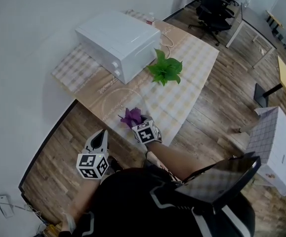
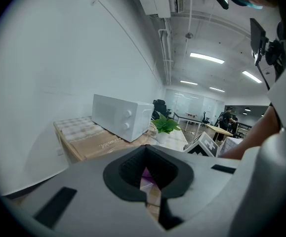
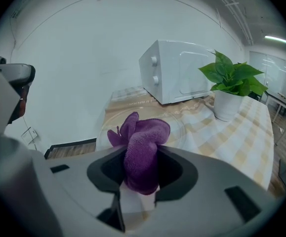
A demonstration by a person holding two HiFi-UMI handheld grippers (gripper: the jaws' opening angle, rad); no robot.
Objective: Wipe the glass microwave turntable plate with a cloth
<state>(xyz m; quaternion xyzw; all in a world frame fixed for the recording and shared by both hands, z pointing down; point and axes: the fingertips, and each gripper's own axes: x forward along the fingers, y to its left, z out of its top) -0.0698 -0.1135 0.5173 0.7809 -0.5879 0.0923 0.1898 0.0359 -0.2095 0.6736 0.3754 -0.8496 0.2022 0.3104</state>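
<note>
Glass turntable plate (image 1: 117,100): flat on table (image 1: 192,78) before microwave (image 1: 118,43); purple cloth (image 3: 142,149) clamped in right gripper (image 3: 140,179) at the plate's near rim, contact unclear; left gripper (image 2: 146,194) closed, empty, beside the table edge; wiping judged barely begun, nearly all remaining.

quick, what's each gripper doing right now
Left gripper: closed, holding nothing.
Right gripper: closed on the purple cloth.

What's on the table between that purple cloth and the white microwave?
The glass turntable plate, flat on the tablecloth, just beyond the purple cloth; the right gripper view shows it best.
</note>
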